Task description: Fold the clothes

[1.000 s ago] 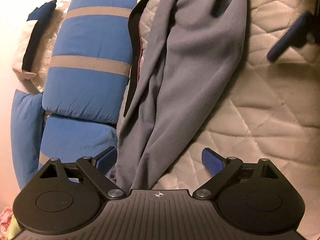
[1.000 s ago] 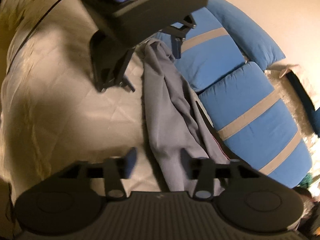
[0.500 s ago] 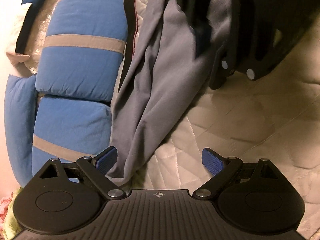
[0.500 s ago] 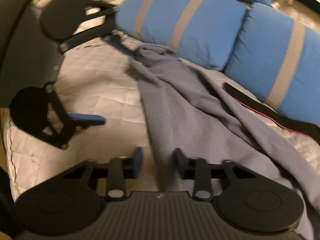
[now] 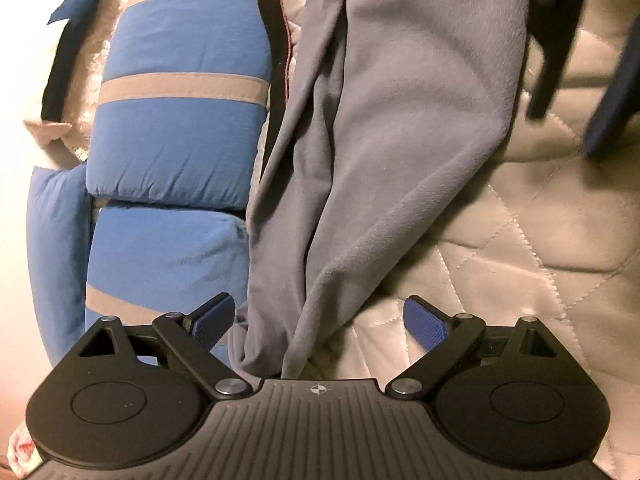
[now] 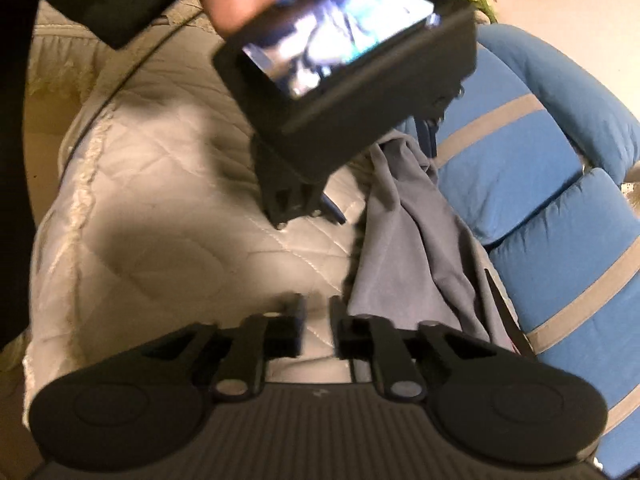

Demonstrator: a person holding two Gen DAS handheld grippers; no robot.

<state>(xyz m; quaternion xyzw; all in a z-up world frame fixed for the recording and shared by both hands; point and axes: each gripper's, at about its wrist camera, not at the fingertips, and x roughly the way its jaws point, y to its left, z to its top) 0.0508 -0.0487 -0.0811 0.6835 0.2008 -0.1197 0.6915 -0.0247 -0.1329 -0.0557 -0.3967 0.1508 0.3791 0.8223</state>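
A long grey fleece garment (image 5: 400, 140) lies bunched lengthwise on the quilted bed cover (image 5: 540, 240). My left gripper (image 5: 318, 320) is open wide, straddling the garment's near end, which lies closer to its left pad (image 5: 212, 320). In the right wrist view the same garment (image 6: 408, 232) runs away from me. My right gripper (image 6: 319, 324) hovers over bare quilt (image 6: 160, 200) just left of it, its fingers narrowly apart with nothing between them. Its blue pad (image 5: 616, 92) shows at the left view's upper right, beside the garment's far end.
Blue pillows with grey stripes (image 5: 180, 140) line the garment's far side (image 6: 540, 200). A black strip with red piping (image 5: 276, 80) lies between garment and pillows. A hand (image 6: 256, 0) holds the left gripper's body with its screen (image 6: 340, 40).
The right gripper has drawn off the garment to its edge and its fingers have narrowed. The left gripper stays open over the garment's end, a little nearer.
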